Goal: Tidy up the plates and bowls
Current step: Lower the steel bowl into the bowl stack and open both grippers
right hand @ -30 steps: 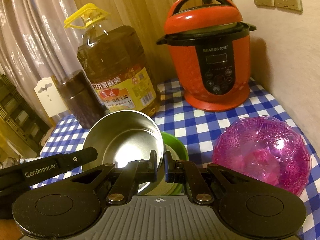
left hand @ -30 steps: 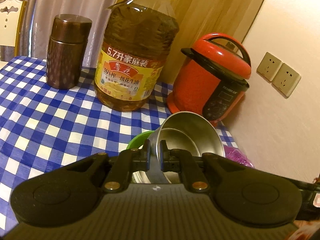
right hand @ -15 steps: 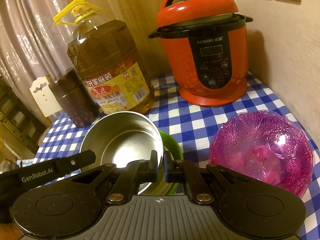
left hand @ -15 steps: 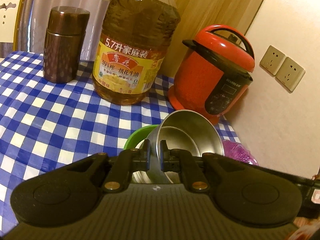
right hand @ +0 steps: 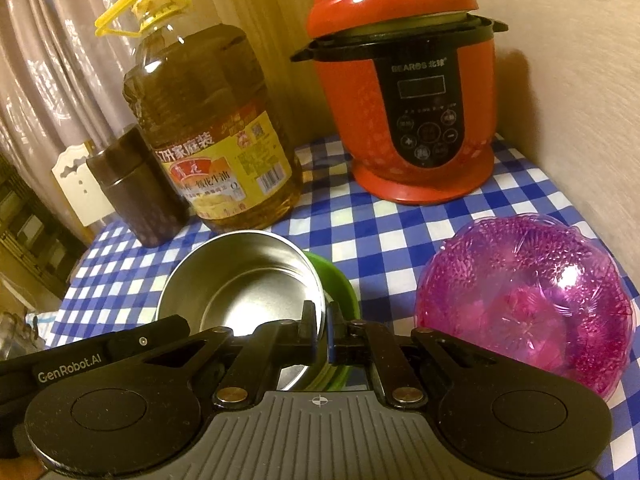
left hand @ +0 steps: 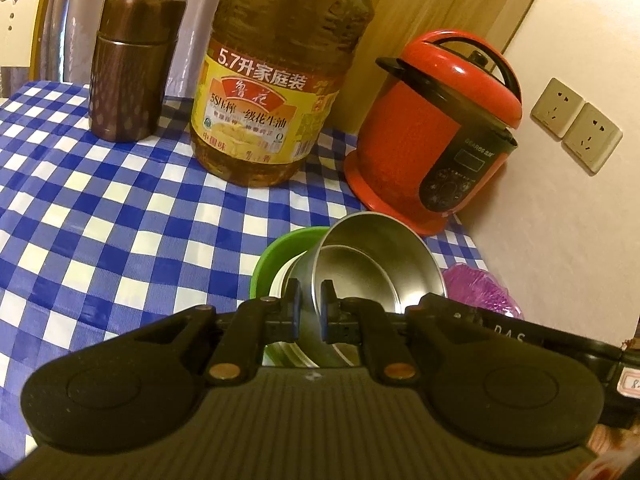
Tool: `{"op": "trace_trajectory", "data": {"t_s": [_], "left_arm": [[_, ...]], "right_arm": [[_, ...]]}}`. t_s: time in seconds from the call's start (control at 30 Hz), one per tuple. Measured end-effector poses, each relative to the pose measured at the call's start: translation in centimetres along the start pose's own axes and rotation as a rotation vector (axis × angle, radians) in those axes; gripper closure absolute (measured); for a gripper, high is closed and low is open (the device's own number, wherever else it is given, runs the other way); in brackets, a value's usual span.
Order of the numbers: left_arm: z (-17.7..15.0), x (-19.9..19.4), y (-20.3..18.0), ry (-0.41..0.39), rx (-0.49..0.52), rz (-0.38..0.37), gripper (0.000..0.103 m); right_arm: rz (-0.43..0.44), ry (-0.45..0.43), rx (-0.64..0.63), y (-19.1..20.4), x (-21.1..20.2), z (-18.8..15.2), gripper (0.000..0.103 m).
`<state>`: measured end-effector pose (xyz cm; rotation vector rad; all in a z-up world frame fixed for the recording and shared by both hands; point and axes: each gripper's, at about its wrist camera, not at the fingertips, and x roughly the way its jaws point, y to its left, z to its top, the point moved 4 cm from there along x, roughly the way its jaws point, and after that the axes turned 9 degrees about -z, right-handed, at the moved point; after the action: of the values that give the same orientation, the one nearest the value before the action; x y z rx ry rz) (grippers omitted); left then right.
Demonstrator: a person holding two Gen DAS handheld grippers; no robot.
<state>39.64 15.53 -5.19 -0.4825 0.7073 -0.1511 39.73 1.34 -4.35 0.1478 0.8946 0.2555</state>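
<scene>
A steel bowl [left hand: 380, 264] [right hand: 248, 280] sits tilted inside a green bowl [left hand: 280, 252] [right hand: 340, 284] on the blue checked tablecloth. My left gripper [left hand: 310, 296] is shut on the steel bowl's near rim. My right gripper [right hand: 320, 320] is shut on the same bowl's rim from the other side. A pink see-through bowl [right hand: 528, 300] [left hand: 480, 288] stands to the right of them, apart from both grippers.
A large oil bottle [left hand: 272, 80] [right hand: 216, 136], a brown canister [left hand: 132, 64] [right hand: 136, 192] and a red pressure cooker [left hand: 436, 132] [right hand: 412, 88] stand at the back. A wall with sockets [left hand: 576, 124] closes the right side. A white chair [left hand: 20, 12] is beyond the table.
Both grippers have moved forward and a little lower with the steel bowl; the bottle and cooker look closer. The grip on the bowl is the same.
</scene>
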Motion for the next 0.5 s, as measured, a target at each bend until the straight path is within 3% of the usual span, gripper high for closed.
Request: {"op": "trace_trajectory", "data": {"t_s": [0.23,0.3,0.33,0.43,0.5], "left_arm": [[-0.1,0.41,0.26,0.021,-0.008,0.008,0.094],[-0.09,0.4,0.37,0.017,-0.01,0.017,0.09],[-0.05,0.33,0.38,0.012,-0.007,0.022,0.083],[0.24,-0.12,0.44,-0.018,-0.01,0.016,0.082],[0.44,-0.45,0.45,-0.035,-0.011,0.014,0.082]], "right_arm": [[-0.007,-0.003,-0.022,0.26,0.51,-0.08,0.097],[0.002,-0.018,-0.046,0.42,0.85,-0.06,0.097],[0.001,-0.024,-0.048,0.39,0.94,-0.07,0.092],[0.014,-0.037,-0.024,-0.06,0.86,0.07,0.079],[0.018,-0.046,-0.009,-0.33,0.7,0.34,0.076]]}}
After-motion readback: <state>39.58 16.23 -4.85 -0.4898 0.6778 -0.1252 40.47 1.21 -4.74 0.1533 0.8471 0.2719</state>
